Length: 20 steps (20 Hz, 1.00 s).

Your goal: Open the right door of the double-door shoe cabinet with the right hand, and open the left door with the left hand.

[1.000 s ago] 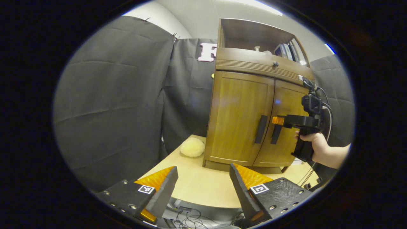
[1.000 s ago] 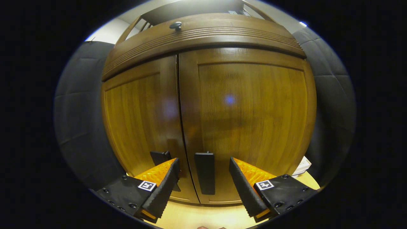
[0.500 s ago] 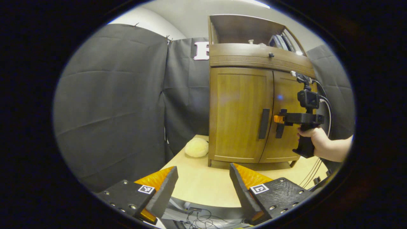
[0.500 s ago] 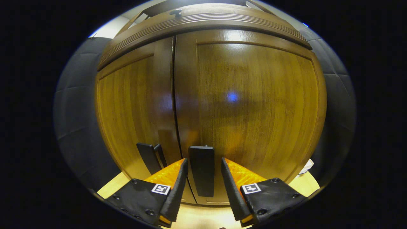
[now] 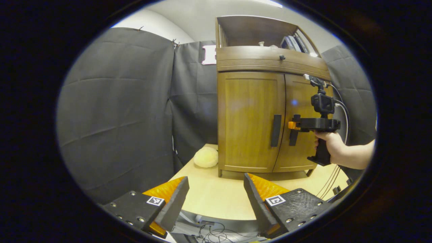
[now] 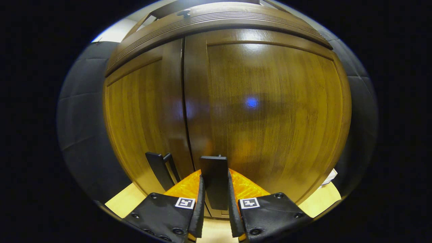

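Note:
A brown wooden shoe cabinet [image 5: 251, 111] stands on the light table [image 5: 216, 197], both doors closed. In the right gripper view my right gripper [image 6: 215, 192] is shut on the right door's dark vertical handle [image 6: 214, 175], one finger pressing each side. The left door's handle [image 6: 159, 168] stands free just beside it. In the left gripper view that right gripper [image 5: 293, 125], held by a hand [image 5: 332, 145], sits at the right door handle, and the left door handle [image 5: 276, 130] is untouched. My left gripper [image 5: 216, 199] hangs open over the table's near edge, well short of the cabinet.
A pale fluffy ball [image 5: 206, 157] lies on the table by the cabinet's left foot. Books [image 5: 292, 43] stand in the open shelf on top, above a drawer with a small knob [image 5: 281, 57]. Cables [image 5: 209, 231] trail below the near table edge.
My right gripper's fingers closed from wide apart onto the right door handle. The left gripper view shifted slightly, the cabinet now sits more upright and a bit farther left.

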Motion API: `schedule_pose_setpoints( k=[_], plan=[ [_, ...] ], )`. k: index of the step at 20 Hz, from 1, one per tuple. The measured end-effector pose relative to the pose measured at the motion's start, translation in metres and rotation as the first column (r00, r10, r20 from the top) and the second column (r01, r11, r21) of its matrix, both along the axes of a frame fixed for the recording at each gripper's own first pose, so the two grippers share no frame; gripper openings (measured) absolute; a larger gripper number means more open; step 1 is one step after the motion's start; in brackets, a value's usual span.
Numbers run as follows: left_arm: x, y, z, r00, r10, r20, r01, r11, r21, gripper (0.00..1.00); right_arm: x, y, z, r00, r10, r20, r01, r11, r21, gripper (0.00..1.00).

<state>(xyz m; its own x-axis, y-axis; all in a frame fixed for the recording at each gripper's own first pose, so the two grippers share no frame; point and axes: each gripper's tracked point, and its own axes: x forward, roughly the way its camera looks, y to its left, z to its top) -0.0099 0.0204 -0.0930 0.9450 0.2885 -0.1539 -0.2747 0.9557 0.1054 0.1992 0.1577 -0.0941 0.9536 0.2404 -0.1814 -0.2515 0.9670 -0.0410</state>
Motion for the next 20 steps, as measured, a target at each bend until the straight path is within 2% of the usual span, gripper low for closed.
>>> schedule_pose_setpoints(
  k=[1, 2, 3, 5, 9, 16, 17, 20],
  plan=[
    [-0.001, -0.002, -0.001, 1.000, -0.003, 0.002, 0.003, 1.000, 0.001, 0.91, -0.002, -0.001, 0.002, 1.000, 0.002, -0.003, -0.002, 1.000, -0.004, 0.34],
    [0.000, -0.002, -0.001, 1.000, -0.004, 0.008, 0.004, 1.000, 0.000, 0.91, -0.002, 0.000, 0.000, 1.000, 0.012, 0.003, -0.012, 1.000, -0.009, 0.24],
    [-0.002, -0.002, 0.000, 1.000, -0.009, 0.012, 0.009, 1.000, -0.009, 0.91, 0.002, 0.002, -0.003, 1.000, 0.027, 0.005, -0.027, 1.000, -0.014, 0.25],
    [-0.001, -0.005, -0.001, 1.000, -0.017, 0.022, 0.018, 0.999, -0.040, 0.91, 0.000, 0.003, -0.001, 0.998, 0.056, -0.004, -0.056, 0.998, -0.030, 0.09],
    [0.001, -0.004, 0.000, 0.999, -0.020, 0.043, 0.025, 0.995, -0.096, 0.91, -0.005, 0.002, 0.000, 0.997, 0.076, -0.020, -0.077, 0.995, -0.057, 0.08],
    [-0.005, -0.013, 0.003, 0.996, -0.068, 0.057, 0.072, 0.994, -0.080, 0.91, -0.002, 0.002, -0.001, 0.996, 0.077, -0.043, -0.079, 0.996, -0.050, 0.08],
    [-0.007, -0.015, 0.003, 0.995, -0.075, 0.063, 0.080, 0.993, -0.083, 0.91, -0.003, 0.001, -0.001, 0.996, 0.076, -0.046, -0.079, 0.995, -0.056, 0.11],
    [-0.016, -0.020, 0.006, 0.991, -0.100, 0.088, 0.108, 0.990, -0.090, 0.91, -0.002, 0.001, -0.002, 0.996, 0.071, -0.055, -0.075, 0.995, -0.064, 0.11]
  ],
)
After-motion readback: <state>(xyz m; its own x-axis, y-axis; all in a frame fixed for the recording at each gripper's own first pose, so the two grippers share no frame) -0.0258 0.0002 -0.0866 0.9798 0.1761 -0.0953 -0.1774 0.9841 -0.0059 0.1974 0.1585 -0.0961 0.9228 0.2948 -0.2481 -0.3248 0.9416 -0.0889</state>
